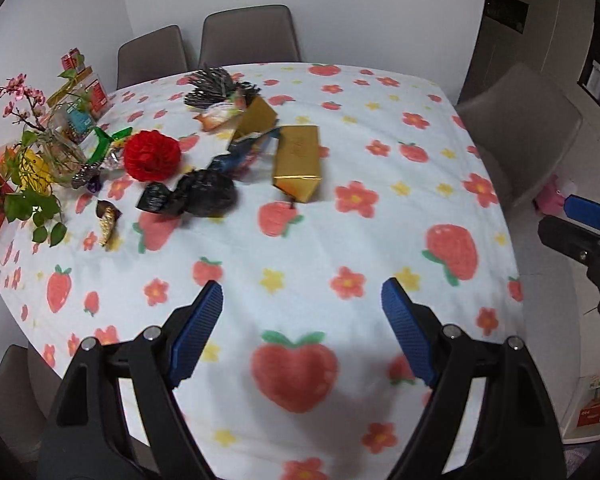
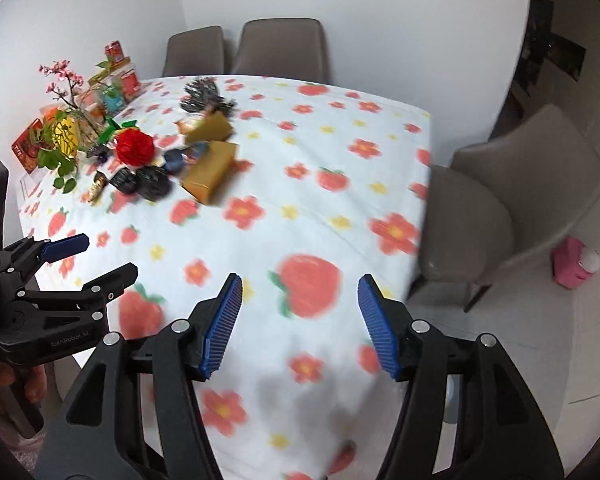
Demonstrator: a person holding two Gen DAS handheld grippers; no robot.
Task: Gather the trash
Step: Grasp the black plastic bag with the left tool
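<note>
Both grippers are hanging over the near end of the table point(image 1: 420, 92), well short of the litter, so the step in hand looks like the approach, with nothing collected by either one yet. The left gripper point(image 1: 302, 304) is standing with its jaws wide apart and nothing between them but tablecloth below. The right gripper point(image 2: 300, 300) is also standing apart and empty, a little narrower than the left. The trash is lying in a loose cluster toward the far left of the table: a gold box point(image 1: 297, 162) nearest the middle, a second gold box point(image 1: 258, 117) behind it, a crumpled black bag point(image 1: 206, 196) just beside a red paper ball point(image 1: 152, 155), a blue wrapper point(image 1: 246, 150) between the boxes and a small gold wrapper point(image 1: 107, 222) lying apart toward the plant point(image 1: 32, 176). The next move is probably calling for a reach forward and left to one piece, likely the nearest gold box or the black bag, lowering with the jaws straddling it before closing. No bin is showing in either view, so where the pieces are going cannot be told.
</note>
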